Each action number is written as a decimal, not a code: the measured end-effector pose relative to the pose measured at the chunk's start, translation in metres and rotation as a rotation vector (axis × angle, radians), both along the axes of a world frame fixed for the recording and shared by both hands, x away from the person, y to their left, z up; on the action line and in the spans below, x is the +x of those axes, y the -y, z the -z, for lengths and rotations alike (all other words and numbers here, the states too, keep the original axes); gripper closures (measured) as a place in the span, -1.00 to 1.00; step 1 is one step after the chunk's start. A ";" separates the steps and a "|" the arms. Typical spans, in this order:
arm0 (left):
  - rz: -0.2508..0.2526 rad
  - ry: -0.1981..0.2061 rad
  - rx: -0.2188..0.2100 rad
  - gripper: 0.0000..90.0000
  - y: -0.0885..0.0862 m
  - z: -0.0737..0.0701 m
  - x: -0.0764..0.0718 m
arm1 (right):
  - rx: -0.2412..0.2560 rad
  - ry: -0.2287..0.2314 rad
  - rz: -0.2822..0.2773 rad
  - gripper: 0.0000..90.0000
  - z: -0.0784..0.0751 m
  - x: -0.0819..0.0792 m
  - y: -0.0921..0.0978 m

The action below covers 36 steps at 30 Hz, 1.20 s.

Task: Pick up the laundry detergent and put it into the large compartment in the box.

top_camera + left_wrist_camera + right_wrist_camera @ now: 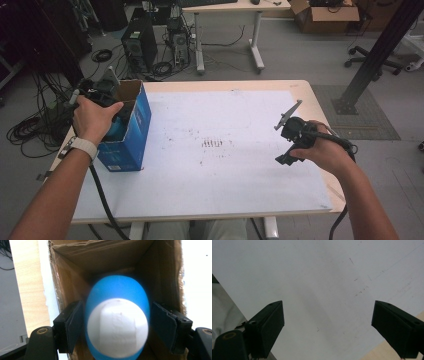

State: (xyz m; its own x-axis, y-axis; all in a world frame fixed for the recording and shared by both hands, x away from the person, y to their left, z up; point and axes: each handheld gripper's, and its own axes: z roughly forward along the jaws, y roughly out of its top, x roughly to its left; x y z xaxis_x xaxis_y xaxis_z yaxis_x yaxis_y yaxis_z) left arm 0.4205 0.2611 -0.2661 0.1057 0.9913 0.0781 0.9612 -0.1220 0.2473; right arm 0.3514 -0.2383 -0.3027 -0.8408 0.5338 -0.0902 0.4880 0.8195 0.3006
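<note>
I've got a blue, egg-shaped object (117, 317) with a white end facing me, and the left gripper view puts it right between the two black jaws, blurred, at the open mouth of the cardboard box (110, 257). The left gripper (113, 325) has its jaws spread; the left pad looks to touch the blue side, the right pad stands a little clear, so I read it as not clamped. From the high view I get what that camera can't: the box (131, 131) is blue outside, standing upright at the left edge of the desk (300, 92), with the left gripper (117, 107) pushed into its open top and a sliver of blue showing there. Over on the right, the right gripper (290, 145) hangs above the white sheet (225, 165) near the desk's right edge. Its own view shows both jaws wide apart with nothing between them, just the scuffed white sheet (319, 277) below.
</note>
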 end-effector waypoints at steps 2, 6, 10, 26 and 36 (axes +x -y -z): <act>0.000 0.002 -0.001 -0.40 0.001 -0.003 -0.002 | 0.000 0.001 -0.001 -0.76 -0.001 0.000 0.000; 0.001 0.010 0.003 -0.42 0.002 -0.012 -0.004 | 0.003 0.004 -0.004 -0.76 -0.002 -0.002 -0.001; 0.004 0.022 0.002 -0.45 0.003 -0.021 -0.006 | 0.001 0.008 -0.002 -0.76 -0.005 -0.004 0.000; 0.039 0.053 0.021 -0.47 0.020 -0.060 -0.026 | 0.009 0.028 -0.004 -0.76 -0.014 -0.010 -0.001; 0.073 0.063 0.011 -0.48 0.035 -0.087 -0.044 | 0.013 0.043 -0.006 -0.76 -0.020 -0.015 -0.001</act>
State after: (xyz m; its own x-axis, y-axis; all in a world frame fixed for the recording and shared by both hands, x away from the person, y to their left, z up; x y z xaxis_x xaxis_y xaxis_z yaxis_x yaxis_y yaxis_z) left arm 0.3764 0.2260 -0.1790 0.1725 0.9801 0.0977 0.9322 -0.1945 0.3051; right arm 0.3364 -0.2370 -0.2827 -0.8397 0.5298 -0.1193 0.4691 0.8183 0.3322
